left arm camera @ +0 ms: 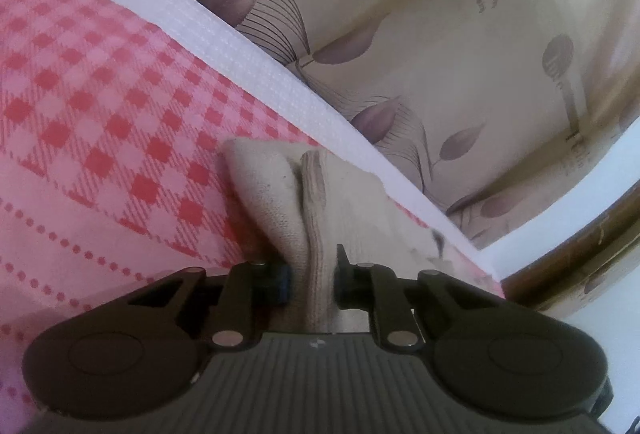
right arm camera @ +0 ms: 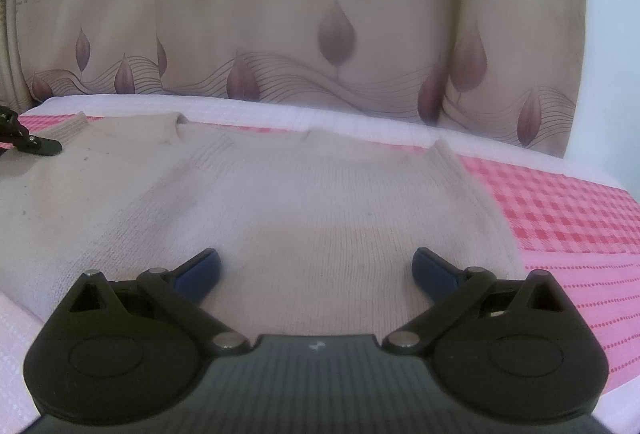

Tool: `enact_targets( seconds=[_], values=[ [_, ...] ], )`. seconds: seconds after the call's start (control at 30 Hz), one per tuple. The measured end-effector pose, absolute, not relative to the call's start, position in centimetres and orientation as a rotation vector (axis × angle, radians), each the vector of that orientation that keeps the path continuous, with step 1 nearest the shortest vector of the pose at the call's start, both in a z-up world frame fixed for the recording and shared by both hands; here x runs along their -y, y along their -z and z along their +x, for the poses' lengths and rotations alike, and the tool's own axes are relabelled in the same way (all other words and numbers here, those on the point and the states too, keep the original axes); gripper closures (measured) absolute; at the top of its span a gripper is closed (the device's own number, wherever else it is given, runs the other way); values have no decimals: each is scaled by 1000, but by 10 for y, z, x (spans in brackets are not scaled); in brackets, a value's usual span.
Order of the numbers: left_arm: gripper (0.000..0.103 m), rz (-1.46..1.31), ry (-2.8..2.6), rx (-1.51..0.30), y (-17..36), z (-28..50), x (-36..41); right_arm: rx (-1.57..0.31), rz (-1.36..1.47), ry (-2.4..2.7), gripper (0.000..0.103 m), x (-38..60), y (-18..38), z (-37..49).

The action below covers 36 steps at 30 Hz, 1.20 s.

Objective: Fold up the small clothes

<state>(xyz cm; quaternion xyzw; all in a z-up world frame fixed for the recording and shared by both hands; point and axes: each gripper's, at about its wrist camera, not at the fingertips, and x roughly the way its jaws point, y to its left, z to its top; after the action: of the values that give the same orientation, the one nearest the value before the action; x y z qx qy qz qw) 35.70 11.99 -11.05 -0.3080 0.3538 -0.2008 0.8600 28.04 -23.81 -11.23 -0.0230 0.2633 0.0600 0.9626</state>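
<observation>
A small beige knit garment [right arm camera: 304, 202] lies spread flat on the pink checked cloth [right arm camera: 560, 210]. In the left wrist view my left gripper [left arm camera: 312, 276] is shut on a bunched ribbed edge of the beige garment [left arm camera: 316, 210], which stands up in a fold between the pads. That same left gripper [right arm camera: 44, 146] shows at the garment's far left corner in the right wrist view. My right gripper [right arm camera: 316, 270] hangs open just above the garment's near middle, its blue pads [right arm camera: 200, 274] wide apart with only flat knit below them.
A white band [left arm camera: 248, 50] borders the pink cloth [left arm camera: 88, 106] at the far edge. Behind it hangs a beige curtain with purple leaves [right arm camera: 336, 34]. A brown wooden edge [left arm camera: 568, 262] shows at the right in the left wrist view.
</observation>
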Motion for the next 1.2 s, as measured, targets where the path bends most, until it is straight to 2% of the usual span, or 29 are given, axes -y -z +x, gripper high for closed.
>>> enact_targets(
  seconds=[0.17,0.33,0.5,0.67,1.0,1.2],
  values=[
    [83,-540,439,-724,106,355,-113,-532,-46,-122,0,238,112,281],
    [80,-551,454,-744,110,361,-116,-528,-42,-121,0,238,111,282],
    [85,-474,374,-734,97,356,-100,-528,-37,-120,0,238,111,281],
    [86,-505,331,-749,77,350,-88,-513,-19,-122,0,241,110,278],
    [86,-474,325,-810,20,337,-21,-394,44,-157,0,250,103,262],
    [86,-479,331,-890,17,335,31,-358,63,-180,0,255,100,257]
  ],
)
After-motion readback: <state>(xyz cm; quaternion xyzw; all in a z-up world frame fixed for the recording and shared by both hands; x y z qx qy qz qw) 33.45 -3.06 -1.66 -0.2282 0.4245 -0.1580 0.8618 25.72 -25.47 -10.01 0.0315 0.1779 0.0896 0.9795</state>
